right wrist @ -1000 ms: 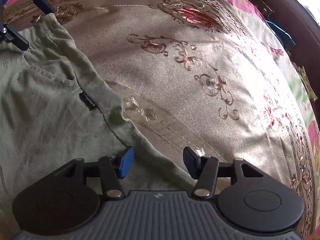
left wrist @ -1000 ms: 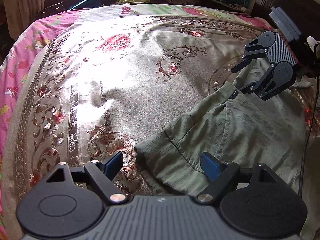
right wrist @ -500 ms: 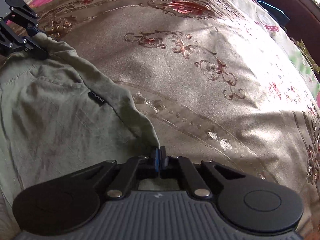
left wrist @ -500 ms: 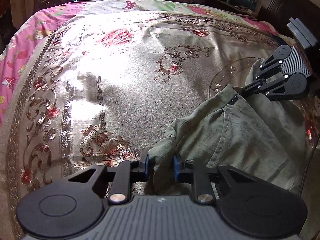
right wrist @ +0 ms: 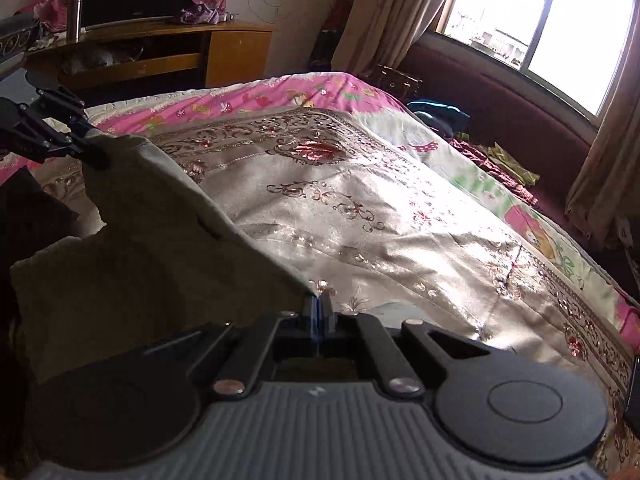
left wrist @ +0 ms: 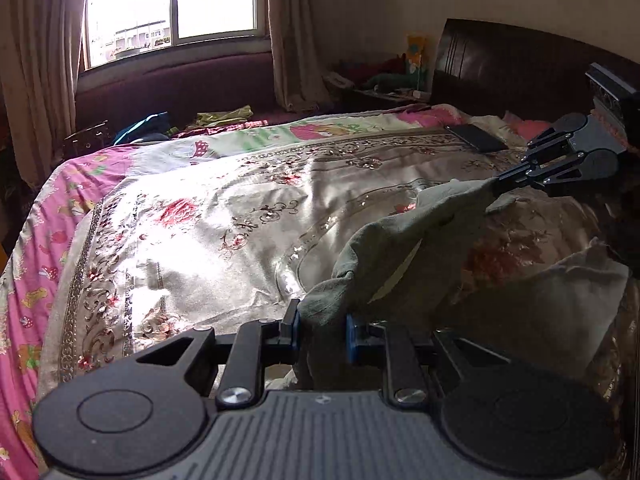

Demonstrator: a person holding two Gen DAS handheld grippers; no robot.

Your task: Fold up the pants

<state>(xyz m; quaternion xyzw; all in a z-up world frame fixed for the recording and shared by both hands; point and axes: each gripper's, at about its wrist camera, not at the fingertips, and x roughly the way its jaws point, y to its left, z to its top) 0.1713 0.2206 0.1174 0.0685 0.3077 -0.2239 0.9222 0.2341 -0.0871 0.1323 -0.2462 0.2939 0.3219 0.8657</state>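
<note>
Olive pants (left wrist: 404, 248) hang above the bed (left wrist: 224, 216) | left claw (left wrist: 322, 330) pinching a bunched corner | right claw (right wrist: 319, 314) pressed together on the thin edge | I hold both ends, probably to shake it flat.

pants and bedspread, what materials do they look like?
Pants: matte olive-green woven cloth, probably cotton or a linen blend; it drapes in soft wrinkled folds with no sheen. Bedspread: glossy beige satin-like fabric, likely synthetic or silk; it glares under window light, and its red-gold floral patterning looks woven or embroidered, cannot tell which.
</note>
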